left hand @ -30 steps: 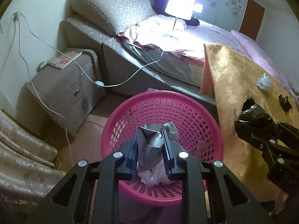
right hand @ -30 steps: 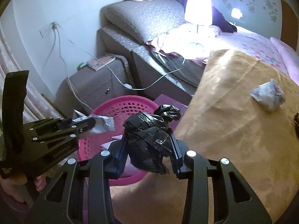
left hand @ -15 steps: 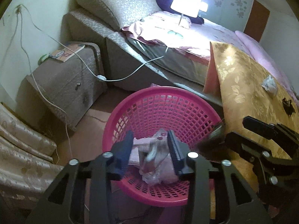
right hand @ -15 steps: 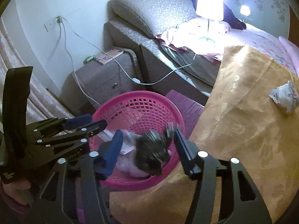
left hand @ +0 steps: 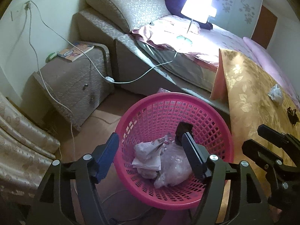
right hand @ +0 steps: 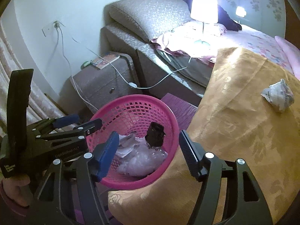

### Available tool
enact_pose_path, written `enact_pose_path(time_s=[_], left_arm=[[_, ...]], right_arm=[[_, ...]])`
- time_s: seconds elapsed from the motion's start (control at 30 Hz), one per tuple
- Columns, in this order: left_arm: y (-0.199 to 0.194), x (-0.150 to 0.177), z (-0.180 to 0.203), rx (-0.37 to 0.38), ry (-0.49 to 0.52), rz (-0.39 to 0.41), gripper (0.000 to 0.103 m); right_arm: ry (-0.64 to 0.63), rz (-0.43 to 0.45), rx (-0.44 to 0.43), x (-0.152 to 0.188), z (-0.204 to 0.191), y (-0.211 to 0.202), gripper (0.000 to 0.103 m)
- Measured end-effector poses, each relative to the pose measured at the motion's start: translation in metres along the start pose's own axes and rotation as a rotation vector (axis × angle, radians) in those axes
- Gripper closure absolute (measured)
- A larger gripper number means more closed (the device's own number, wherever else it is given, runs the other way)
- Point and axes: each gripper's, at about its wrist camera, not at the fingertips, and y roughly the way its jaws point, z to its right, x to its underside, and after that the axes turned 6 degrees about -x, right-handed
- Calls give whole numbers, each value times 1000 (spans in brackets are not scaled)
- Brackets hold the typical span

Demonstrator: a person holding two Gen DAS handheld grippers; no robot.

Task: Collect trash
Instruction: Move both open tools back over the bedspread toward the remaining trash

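Note:
A pink mesh basket (left hand: 215, 120) stands on the floor beside the gold-clothed table (left hand: 249, 86); it also shows in the right wrist view (right hand: 168, 123). In it lie crumpled paper (left hand: 148, 150), a clear plastic wad (left hand: 174, 165) and a black plastic wad (right hand: 155, 133). My left gripper (left hand: 150, 150) is open and empty above the basket. My right gripper (right hand: 149, 143) is open and empty above the basket's right rim. A crumpled white paper ball (right hand: 278, 94) and a small black scrap (left hand: 292, 113) lie on the table.
A bed (left hand: 187, 43) with a lit lamp (left hand: 198, 9) stands behind the basket. A nightstand (left hand: 75, 78) with a book stands at the left, with white cables (left hand: 131, 80) hanging across it. A curtain (left hand: 16, 150) hangs at the far left.
Both grippers opened. The grey-white paper dropped from my left gripper and the black wad from my right gripper; both now lie in the basket.

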Motion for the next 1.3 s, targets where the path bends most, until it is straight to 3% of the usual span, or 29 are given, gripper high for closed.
enact_pose_path(time_s=[0.6, 1.03, 1.3], left_arm=[[-20, 2, 20, 0, 61, 81, 27], [-28, 10, 46, 32, 141, 110, 25], [-35, 15, 73, 94, 203, 105, 24]], right_arm=[[102, 101, 123, 23, 47, -48, 37], [232, 191, 353, 69, 116, -108, 34], [282, 232, 487, 98, 150, -145, 34]])
